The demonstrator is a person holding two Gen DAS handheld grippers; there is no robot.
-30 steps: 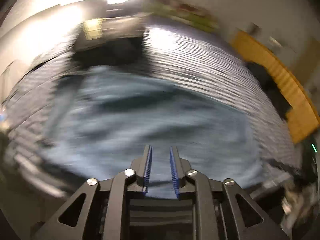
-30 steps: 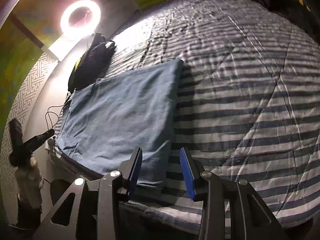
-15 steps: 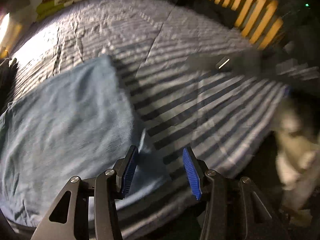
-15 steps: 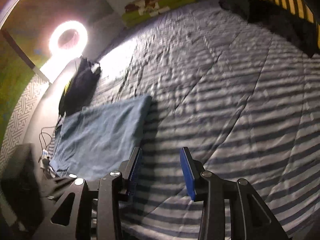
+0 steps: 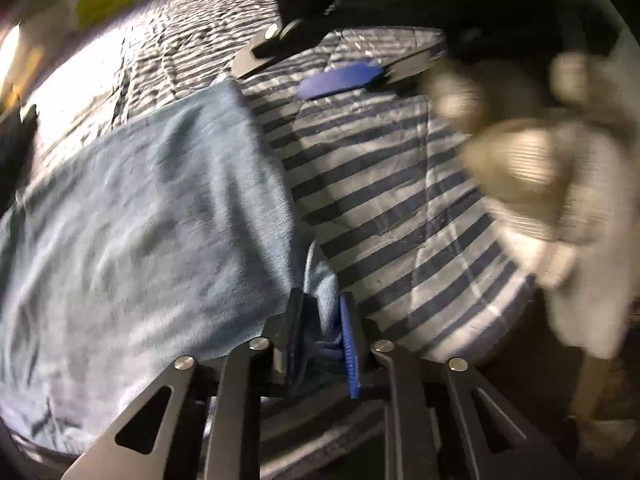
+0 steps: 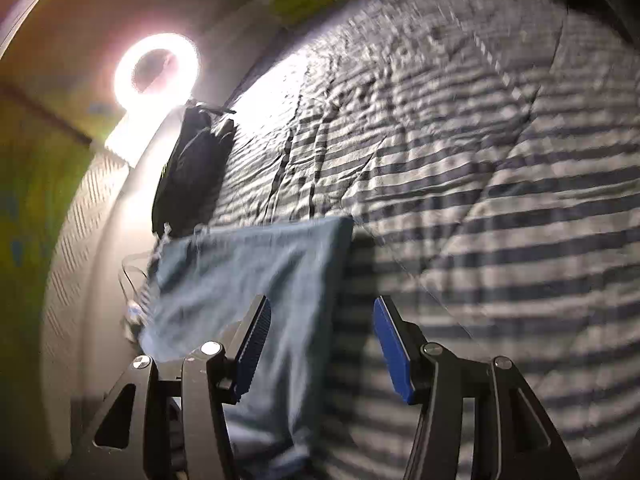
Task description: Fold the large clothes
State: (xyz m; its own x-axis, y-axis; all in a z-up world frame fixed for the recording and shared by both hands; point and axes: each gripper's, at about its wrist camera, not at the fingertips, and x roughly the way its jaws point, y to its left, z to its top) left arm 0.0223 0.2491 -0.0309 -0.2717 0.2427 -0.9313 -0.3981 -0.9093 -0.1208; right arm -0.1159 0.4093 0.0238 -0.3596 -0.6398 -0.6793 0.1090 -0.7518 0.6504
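Blue garment [image 5: 140, 220] corner pinched in closing left tool [image 5: 320, 332]; right tool [image 6: 320, 340] opening, empty, above garment edge.

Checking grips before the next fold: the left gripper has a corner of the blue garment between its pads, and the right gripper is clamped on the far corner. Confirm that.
Half right. The left gripper is closing on a corner of the blue garment. But the right wrist view shows the right gripper gripping nothing, its jaws opening above the garment's edge.
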